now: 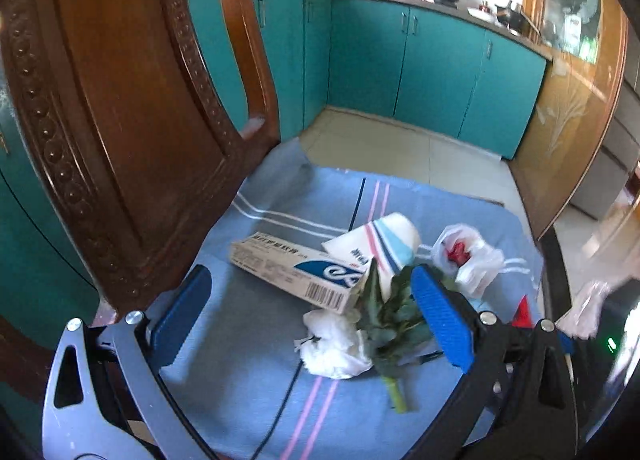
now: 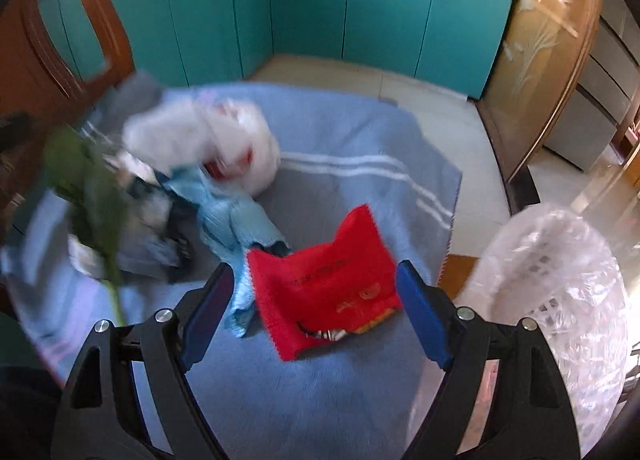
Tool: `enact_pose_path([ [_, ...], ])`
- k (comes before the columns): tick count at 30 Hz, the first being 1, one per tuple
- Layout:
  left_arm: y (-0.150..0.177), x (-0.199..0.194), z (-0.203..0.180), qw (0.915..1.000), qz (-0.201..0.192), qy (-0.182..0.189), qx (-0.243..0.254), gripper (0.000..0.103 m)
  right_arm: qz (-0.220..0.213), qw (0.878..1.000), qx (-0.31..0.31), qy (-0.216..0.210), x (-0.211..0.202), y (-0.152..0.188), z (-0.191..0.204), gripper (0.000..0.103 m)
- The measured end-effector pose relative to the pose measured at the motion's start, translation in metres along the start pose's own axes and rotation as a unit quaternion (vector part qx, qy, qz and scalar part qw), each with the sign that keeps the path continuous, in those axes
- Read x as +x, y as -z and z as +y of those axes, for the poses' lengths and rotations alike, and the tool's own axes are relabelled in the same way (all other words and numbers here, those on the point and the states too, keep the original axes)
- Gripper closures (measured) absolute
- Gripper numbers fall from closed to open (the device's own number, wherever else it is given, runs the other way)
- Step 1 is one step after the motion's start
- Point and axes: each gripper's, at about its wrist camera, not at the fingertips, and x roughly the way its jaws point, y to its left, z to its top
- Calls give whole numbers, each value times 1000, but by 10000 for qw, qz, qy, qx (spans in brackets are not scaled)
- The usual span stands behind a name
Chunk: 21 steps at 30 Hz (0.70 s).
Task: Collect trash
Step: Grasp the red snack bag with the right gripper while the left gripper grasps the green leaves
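On the blue striped cloth [image 1: 248, 388] lie a long cardboard box [image 1: 296, 270], a crumpled white tissue [image 1: 334, 344], a green leafy stalk [image 1: 386, 324], a striped white wrapper [image 1: 384, 238] and a small white plastic bag [image 1: 468, 256]. My left gripper [image 1: 310, 312] is open, with the box end, tissue and leaves between its fingers. In the right wrist view, my right gripper [image 2: 316, 300] is open around a red snack packet [image 2: 324, 280]. A crumpled light blue wrapper [image 2: 228, 220], the white bag [image 2: 240, 144] and the leaves [image 2: 92, 196] lie to its left, blurred.
A carved wooden chair back [image 1: 120, 108] stands close on the left. A basket lined with clear plastic [image 2: 560, 292] sits at the right off the table edge. Teal cabinets [image 1: 400, 60] and tiled floor [image 1: 400, 148] lie beyond. A black cable [image 1: 288, 392] runs over the cloth.
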Motion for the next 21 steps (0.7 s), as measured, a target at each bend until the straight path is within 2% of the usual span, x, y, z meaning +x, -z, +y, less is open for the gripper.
enact_pose_path([
  [4,5,14,4,9990,379,171,167,3,175,9998,-52,32,6,1,1,17],
  [7,9,20,6,9977,580,306,175,3,169,9996,-121,-188,0,5,6,17],
  [8,10,22,8,9976,587,319,173,3,154,9994,-169,-278,-2,6,9,22],
  [9,11,22,8,9976,591,333,165,3,104,9991,-260,-320,-6,8,13,35],
  [11,11,22,9,9976,576,359,112,3,127,9978,-288,-578,-10,10,17,51],
  [12,11,22,9,9976,564,381,85,3,117,9972,-275,-682,-12,11,19,55],
  [14,11,21,8,9974,555,445,57,3,37,9963,-377,-770,-20,14,25,59],
  [21,17,25,-12,9942,668,808,237,3,-116,9946,-496,-905,-44,21,34,59],
])
